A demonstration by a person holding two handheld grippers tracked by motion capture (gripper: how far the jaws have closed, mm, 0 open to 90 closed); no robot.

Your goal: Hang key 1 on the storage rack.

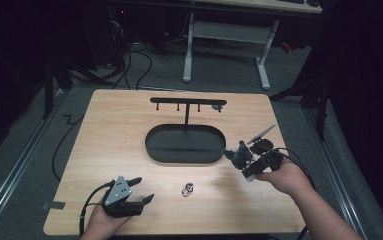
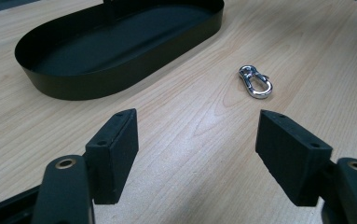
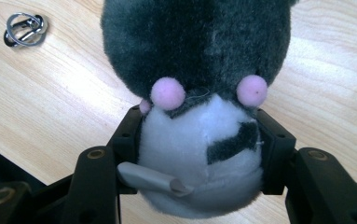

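My right gripper (image 1: 243, 161) is shut on a small plush toy (image 3: 199, 93), dark grey with a white belly and pink dots, held above the table just right of the black oval tray (image 1: 185, 145). Its pads (image 3: 128, 135) press the toy's white body from both sides. A silver snap hook (image 1: 187, 189) lies on the wood between the hands; the same snap hook (image 2: 255, 82) lies ahead and to the right of my left gripper (image 2: 197, 154), and in the right gripper view the snap hook (image 3: 25, 29) is at top left. The left gripper (image 1: 141, 190) rests near the front edge, open and empty.
A black T-shaped hanger stand (image 1: 187, 104) with small pegs rises from the back of the tray. The tray's wall (image 2: 120, 81) sits ahead of the left gripper. Cables run on the floor at the left, and a white-legged desk (image 1: 264, 65) stands beyond the table.
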